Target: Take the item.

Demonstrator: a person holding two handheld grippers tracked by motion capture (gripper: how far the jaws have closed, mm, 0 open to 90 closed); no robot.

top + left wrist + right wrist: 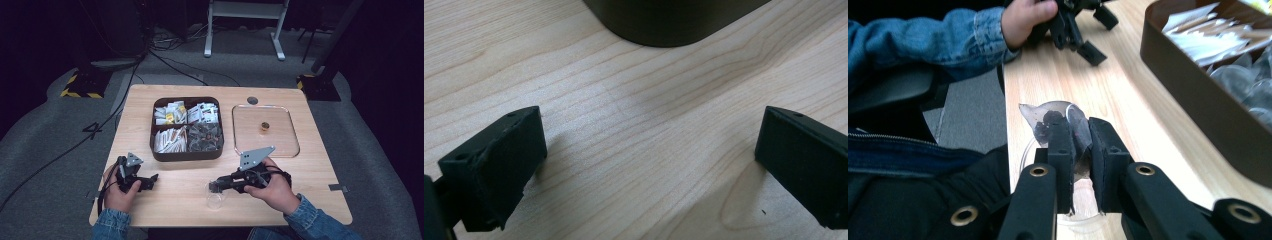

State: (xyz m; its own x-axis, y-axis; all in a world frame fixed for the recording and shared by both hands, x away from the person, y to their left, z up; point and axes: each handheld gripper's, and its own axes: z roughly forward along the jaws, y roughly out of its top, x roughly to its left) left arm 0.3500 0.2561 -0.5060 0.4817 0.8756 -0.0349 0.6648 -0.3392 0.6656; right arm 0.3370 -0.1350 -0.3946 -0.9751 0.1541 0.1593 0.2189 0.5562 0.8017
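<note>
Your right gripper (1080, 145) has its jaws closed on the rim of a clear plastic cup (1048, 117), pinching its wall between them. Your left gripper (649, 165) is released, jaws wide apart over bare table (634, 110); the dark compartment box (674, 20) lies just beyond them.

small gold object on clear plastic tray (264, 126): too small to identify | dark brown compartment box (674, 20): cut by top edge | packets' print (202, 113): unreadable
</note>
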